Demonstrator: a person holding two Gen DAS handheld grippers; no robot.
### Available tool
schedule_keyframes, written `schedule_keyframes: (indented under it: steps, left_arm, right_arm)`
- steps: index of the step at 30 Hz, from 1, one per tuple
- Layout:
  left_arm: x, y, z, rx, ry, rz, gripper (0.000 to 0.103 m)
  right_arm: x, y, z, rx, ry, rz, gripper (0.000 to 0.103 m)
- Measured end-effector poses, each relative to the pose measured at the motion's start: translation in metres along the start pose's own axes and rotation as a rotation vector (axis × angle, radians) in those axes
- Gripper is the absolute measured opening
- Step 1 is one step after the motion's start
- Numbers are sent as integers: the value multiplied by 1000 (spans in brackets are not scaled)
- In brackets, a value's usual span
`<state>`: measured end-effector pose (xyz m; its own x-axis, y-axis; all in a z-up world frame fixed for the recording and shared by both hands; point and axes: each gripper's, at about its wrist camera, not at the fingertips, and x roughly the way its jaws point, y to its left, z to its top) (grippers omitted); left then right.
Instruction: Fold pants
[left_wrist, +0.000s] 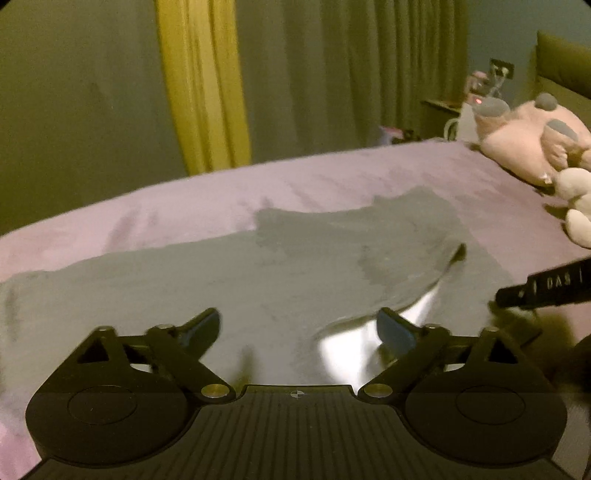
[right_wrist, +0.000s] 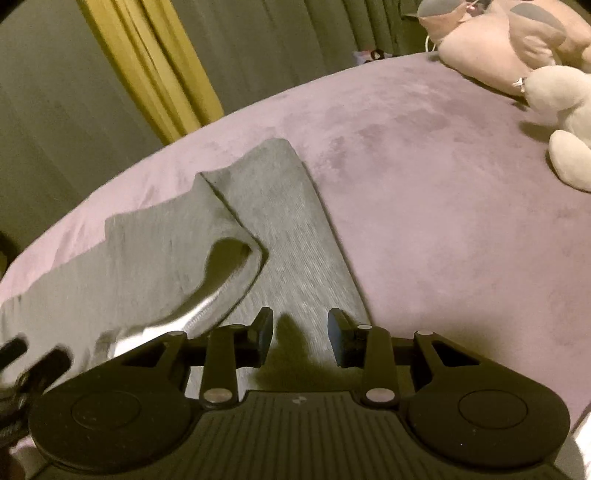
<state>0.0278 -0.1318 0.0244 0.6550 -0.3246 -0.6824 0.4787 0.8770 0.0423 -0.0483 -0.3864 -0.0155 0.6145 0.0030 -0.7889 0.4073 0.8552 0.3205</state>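
Note:
Grey pants (left_wrist: 258, 266) lie spread on a purple bed cover (left_wrist: 332, 173). One part is folded over, and a pale shiny inner lining (left_wrist: 351, 343) shows at its edge. My left gripper (left_wrist: 299, 328) hovers low over the cloth, jaws wide open, nothing between the pads. In the right wrist view the pants (right_wrist: 280, 229) run away from me, with the turned-over edge (right_wrist: 236, 251) to the left. My right gripper (right_wrist: 301, 332) sits just above the cloth with a narrow gap between its pads, which press on nothing. A black finger of the right gripper (left_wrist: 546, 288) pokes in from the right in the left wrist view.
A pink plush toy (left_wrist: 532, 140) and a cream one (left_wrist: 576, 206) lie at the bed's far right corner. Grey curtains with a yellow strip (left_wrist: 203, 85) hang behind the bed. A headboard (left_wrist: 561, 62) and a small stand with items (left_wrist: 476, 92) are at the back right.

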Motion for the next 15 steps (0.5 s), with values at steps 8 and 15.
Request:
schedule_keyframes:
  steps: [8,15]
  left_arm:
    - [33,-17,-3,53,94,-30,87]
    - [53,-1,-18,-15,168,45,51]
  right_arm:
    - [5,-18,-2,75,27,115,52]
    - [9,-20,-2,100,39,136,52]
